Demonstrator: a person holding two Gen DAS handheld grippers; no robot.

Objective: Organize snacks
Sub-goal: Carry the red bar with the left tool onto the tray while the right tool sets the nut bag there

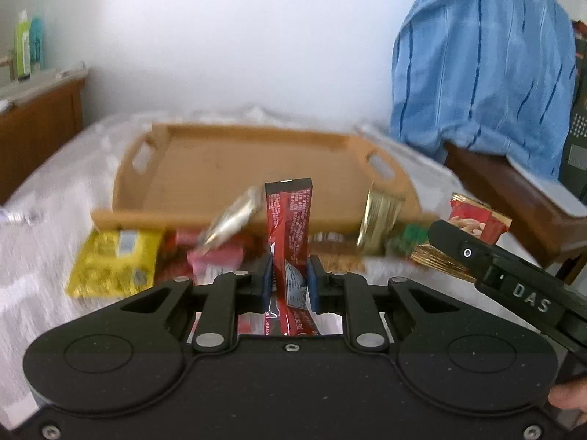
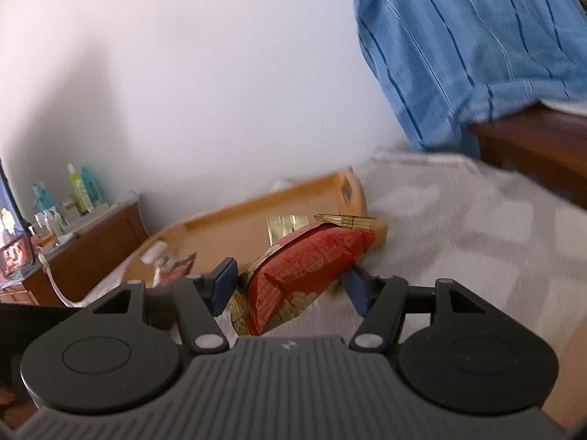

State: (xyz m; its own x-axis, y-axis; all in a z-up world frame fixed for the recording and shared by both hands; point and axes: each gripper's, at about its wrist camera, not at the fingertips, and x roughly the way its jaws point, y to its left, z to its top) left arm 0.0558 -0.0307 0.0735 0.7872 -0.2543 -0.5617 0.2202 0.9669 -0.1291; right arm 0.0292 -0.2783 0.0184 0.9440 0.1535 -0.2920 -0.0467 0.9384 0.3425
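Observation:
My left gripper [image 1: 290, 275] is shut on a long red snack stick pack [image 1: 290, 227], held upright in front of the wooden tray [image 1: 238, 157]. My right gripper [image 2: 290, 286] is shut on a puffy red snack bag with gold ends [image 2: 308, 267]; it also shows at the right in the left wrist view [image 1: 477, 220]. Loose snacks lie on the white cloth before the tray: a yellow packet [image 1: 113, 260], a pink one [image 1: 216, 256], a silver one [image 1: 231, 220], a gold one [image 1: 379, 220] and a green one [image 1: 407, 238].
The tray [image 2: 220, 227] shows bare wood inside. A blue striped shirt [image 1: 484, 58] hangs over a wooden chair [image 1: 513, 183] at the right. A wooden cabinet with bottles [image 1: 29, 47] stands at the left by the white wall.

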